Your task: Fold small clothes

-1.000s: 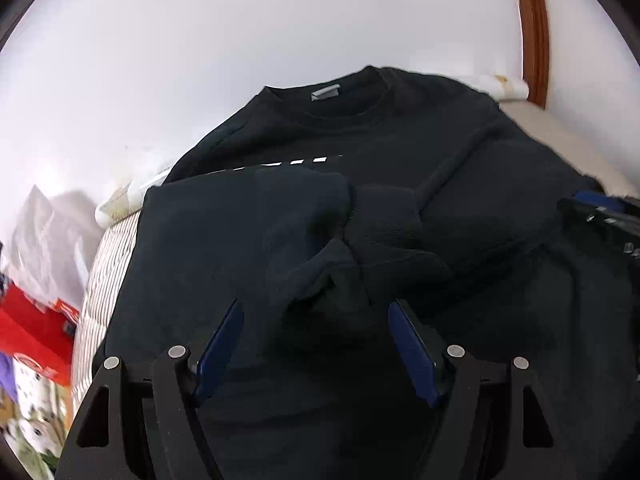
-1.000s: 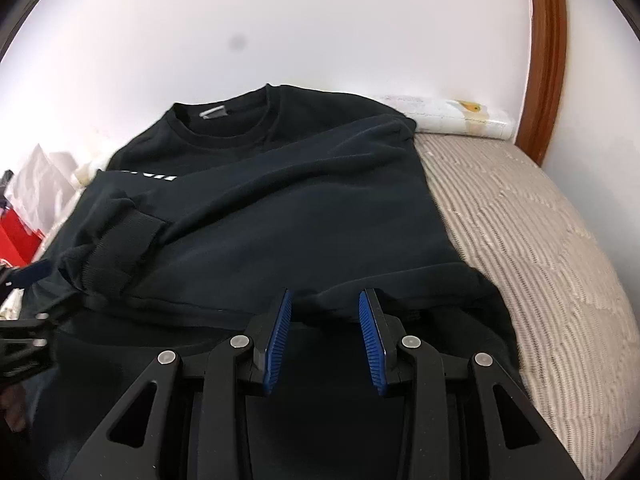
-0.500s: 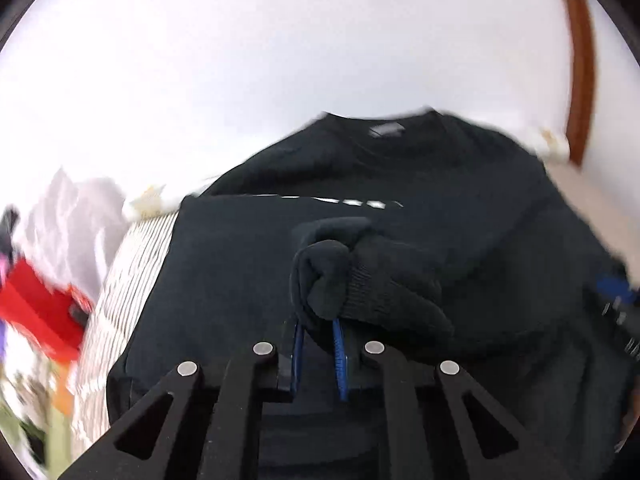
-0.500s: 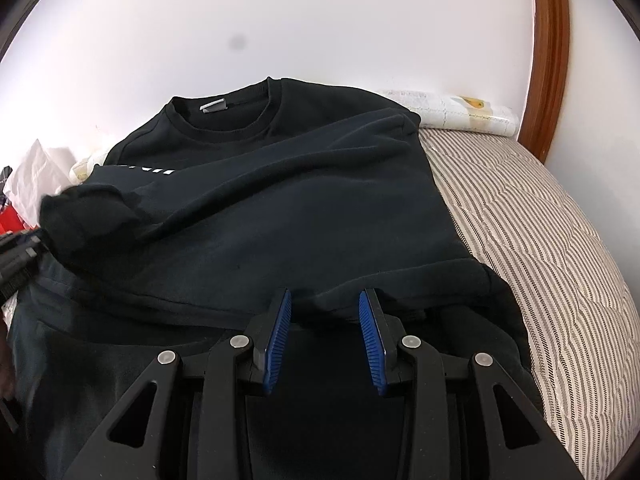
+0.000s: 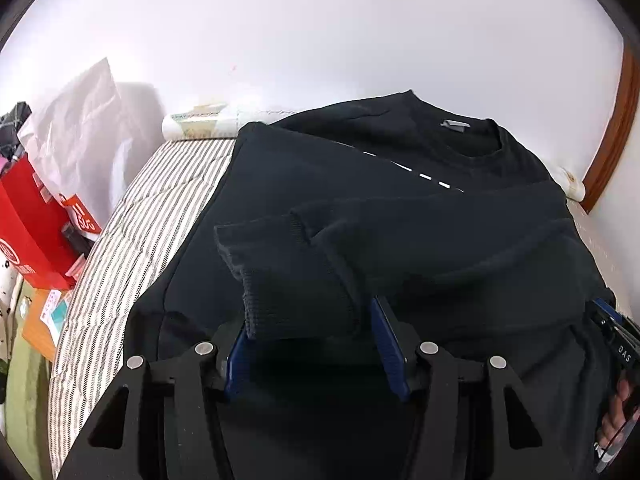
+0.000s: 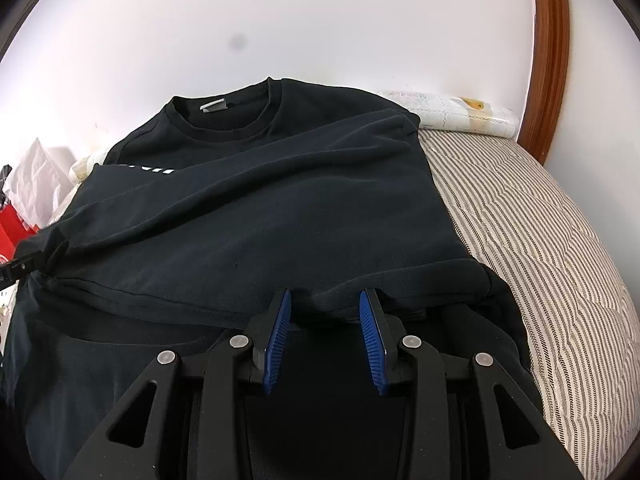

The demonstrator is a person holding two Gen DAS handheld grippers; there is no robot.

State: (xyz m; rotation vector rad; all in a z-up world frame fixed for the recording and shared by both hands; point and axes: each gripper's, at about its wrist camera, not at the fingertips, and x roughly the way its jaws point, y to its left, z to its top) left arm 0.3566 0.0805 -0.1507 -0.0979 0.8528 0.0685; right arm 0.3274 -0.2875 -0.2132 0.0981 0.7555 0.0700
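Left wrist view: your left gripper (image 5: 310,342) stands spread wide, the ribbed sleeve cuff (image 5: 298,280) of the black sweatshirt (image 5: 400,216) draped loosely between its pads — no pinch. Right wrist view: your right gripper (image 6: 325,334) is parted at the folded hem (image 6: 340,302) on the striped mattress (image 6: 552,240); contact is hard to tell.

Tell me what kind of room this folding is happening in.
Most likely a bedroom. The black sweatshirt lies spread on a striped quilted mattress, a curved wooden bed frame rises against the white wall, and bags and a red box sit piled beside the bed.
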